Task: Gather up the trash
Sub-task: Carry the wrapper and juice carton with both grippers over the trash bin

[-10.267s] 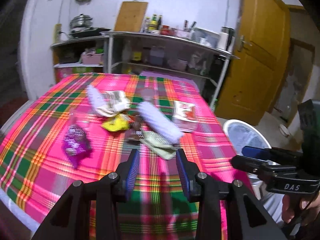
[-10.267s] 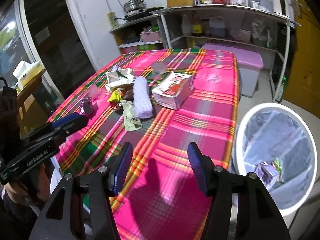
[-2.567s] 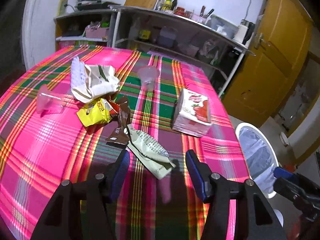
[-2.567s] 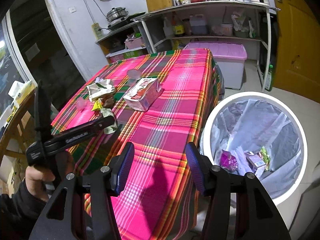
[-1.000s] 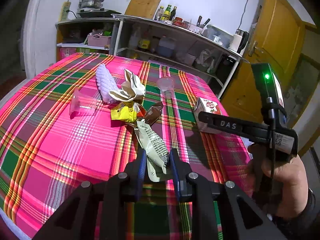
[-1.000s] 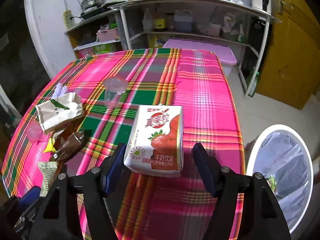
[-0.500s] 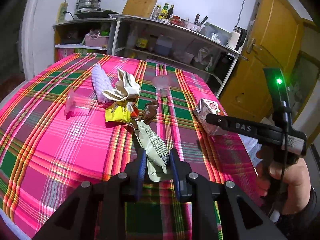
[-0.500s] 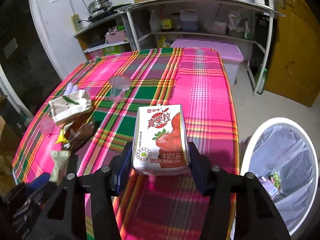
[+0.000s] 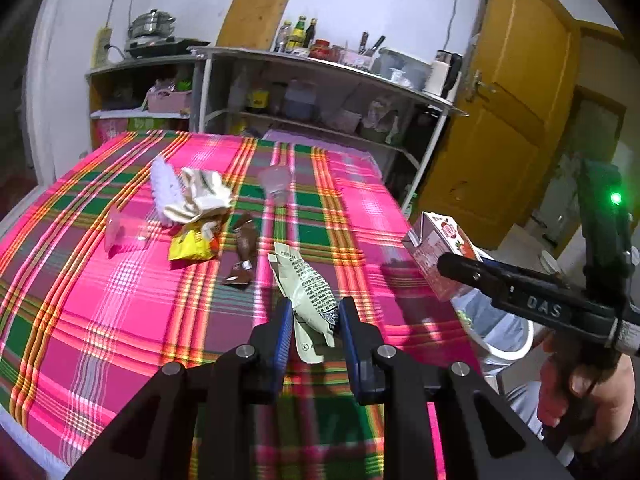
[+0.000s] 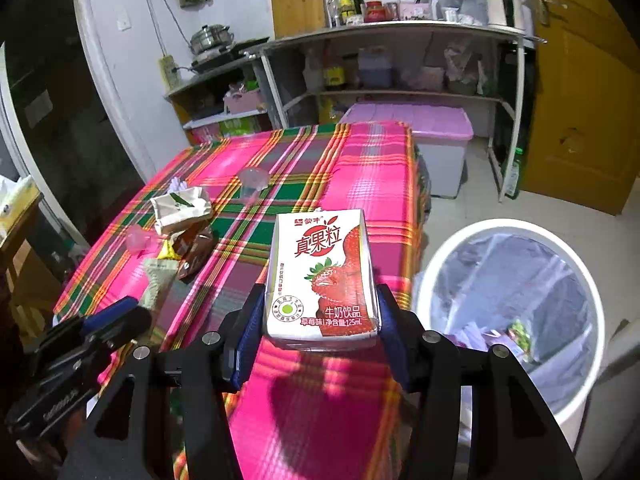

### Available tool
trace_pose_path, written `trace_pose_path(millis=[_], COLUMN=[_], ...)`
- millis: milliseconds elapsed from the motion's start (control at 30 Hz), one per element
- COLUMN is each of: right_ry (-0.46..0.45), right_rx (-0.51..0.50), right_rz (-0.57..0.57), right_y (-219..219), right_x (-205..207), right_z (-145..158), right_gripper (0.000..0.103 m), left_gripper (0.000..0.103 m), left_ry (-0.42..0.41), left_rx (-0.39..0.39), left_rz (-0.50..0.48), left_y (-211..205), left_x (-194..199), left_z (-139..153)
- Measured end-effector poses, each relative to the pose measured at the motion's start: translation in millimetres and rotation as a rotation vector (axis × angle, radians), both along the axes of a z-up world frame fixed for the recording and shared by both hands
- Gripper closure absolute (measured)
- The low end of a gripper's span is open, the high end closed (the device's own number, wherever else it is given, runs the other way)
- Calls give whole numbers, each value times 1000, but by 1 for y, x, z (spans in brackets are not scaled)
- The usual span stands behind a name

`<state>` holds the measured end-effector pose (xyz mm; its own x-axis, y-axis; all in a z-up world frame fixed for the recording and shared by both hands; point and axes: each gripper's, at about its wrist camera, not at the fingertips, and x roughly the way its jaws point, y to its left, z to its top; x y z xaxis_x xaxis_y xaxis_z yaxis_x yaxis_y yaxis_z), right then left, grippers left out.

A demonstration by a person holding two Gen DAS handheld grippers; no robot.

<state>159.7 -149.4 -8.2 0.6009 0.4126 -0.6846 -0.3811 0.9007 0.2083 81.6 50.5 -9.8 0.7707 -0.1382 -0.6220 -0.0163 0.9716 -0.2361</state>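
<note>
Strawberry-milk carton [image 10: 322, 276] upright, lifted off the table, beside the lined bin [image 10: 516, 240]; pale-green wrapper [image 9: 306, 286] (crumpled) apparently raised too.

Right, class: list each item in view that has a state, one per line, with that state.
strawberry milk carton: upright, clamped in right gripper, lifted
green wrapper: pinched in left gripper
trash bin: open, lined, partly filled
clear plastic cup: upside down
pink plastic cup: lying on its side
</note>
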Motion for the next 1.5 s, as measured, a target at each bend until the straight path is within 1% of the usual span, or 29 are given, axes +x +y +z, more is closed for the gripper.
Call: trace_pose_path(millis=[333, 633, 1067, 1500], right_ry=[-58, -86, -82, -36], right_rx=[20, 34, 42, 50], right_rz=[-38, -75, -148, -223], right_y=[-39, -68, -107, -143], right_x=[-35, -52, -52, -37], right_z=[19, 28, 26, 6], right_gripper=[49, 49, 49, 49], left_gripper=[79, 79, 79, 79], left_ry=[-35, -44, -33, -7], left_rx=[19, 26, 37, 53], left_rz=[-66, -128, -210, -288], left_y=[-40, -72, -110, -147], left_x=[-12, -13, 0, 32], left_z=[21, 30, 30, 20])
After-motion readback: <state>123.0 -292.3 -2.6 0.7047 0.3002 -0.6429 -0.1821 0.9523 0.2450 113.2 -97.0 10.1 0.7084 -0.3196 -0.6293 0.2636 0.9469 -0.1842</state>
